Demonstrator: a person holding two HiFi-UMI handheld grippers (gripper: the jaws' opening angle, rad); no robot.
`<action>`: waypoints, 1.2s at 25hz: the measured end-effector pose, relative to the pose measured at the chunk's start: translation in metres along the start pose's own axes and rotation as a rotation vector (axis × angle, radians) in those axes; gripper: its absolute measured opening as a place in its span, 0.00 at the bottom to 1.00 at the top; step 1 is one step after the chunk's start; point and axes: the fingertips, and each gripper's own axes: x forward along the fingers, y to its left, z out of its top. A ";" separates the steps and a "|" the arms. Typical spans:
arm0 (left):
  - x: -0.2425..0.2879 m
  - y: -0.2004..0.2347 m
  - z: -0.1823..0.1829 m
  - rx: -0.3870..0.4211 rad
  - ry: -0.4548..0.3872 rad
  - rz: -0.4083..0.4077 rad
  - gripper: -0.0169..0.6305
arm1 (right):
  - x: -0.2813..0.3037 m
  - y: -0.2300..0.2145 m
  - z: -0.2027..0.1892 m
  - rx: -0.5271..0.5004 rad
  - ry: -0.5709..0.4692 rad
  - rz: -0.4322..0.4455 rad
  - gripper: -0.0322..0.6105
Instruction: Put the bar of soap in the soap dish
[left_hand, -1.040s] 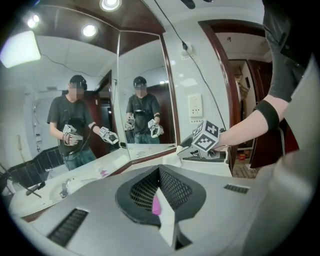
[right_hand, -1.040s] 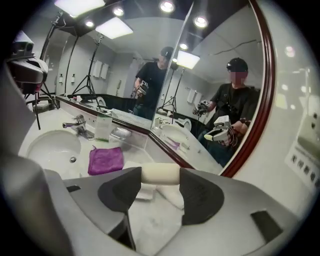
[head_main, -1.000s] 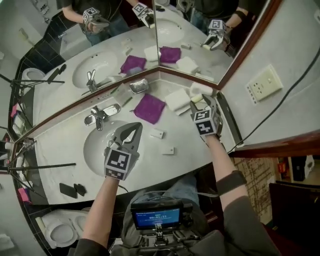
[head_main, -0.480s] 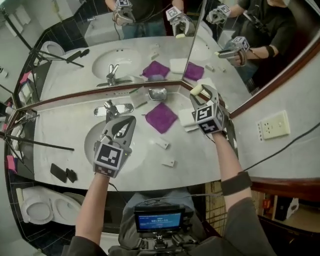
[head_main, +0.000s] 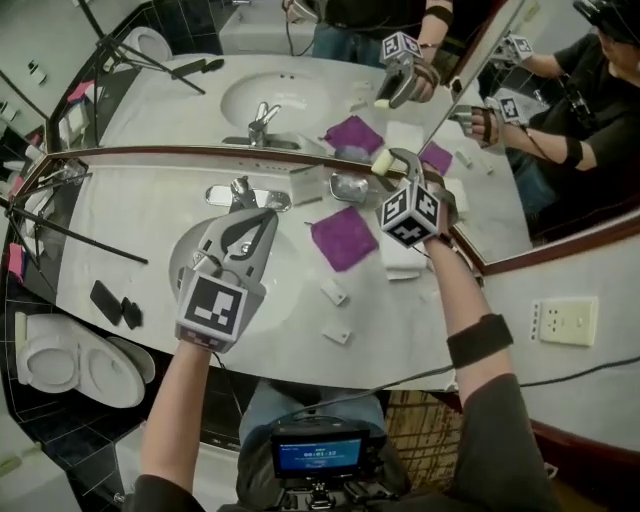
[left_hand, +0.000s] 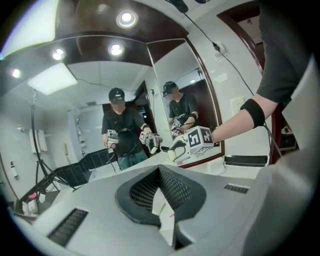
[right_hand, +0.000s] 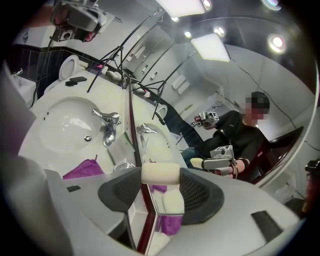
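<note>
White counter (head_main: 130, 215) with a sink (head_main: 288, 288) and chrome faucet (head_main: 245, 195), tucked into a mirrored corner, toilet (head_main: 70, 360) at lower left. Purple cloth (head_main: 343, 237) sits mid-frame, and the shiny soap dish (head_main: 348, 187) is just above it by the mirror. Right gripper (head_main: 392, 166) is clamped on the bar of soap (right_hand: 160, 174), held in the air just right of the dish. Left gripper (head_main: 250, 228) is squeezed closed with nothing in it, over the sink. Compared to a second ago, the right one has swung left from the white towels (head_main: 402, 258) toward the dish.
</note>
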 end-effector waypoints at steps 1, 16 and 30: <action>0.001 0.003 -0.002 0.000 0.004 0.013 0.03 | 0.012 0.009 0.001 -0.015 0.006 0.035 0.44; 0.019 0.037 -0.034 -0.063 0.025 0.131 0.03 | 0.131 0.113 -0.051 -0.128 0.086 0.305 0.44; 0.011 0.038 -0.045 -0.072 0.053 0.143 0.03 | 0.141 0.123 -0.059 -0.029 0.080 0.344 0.47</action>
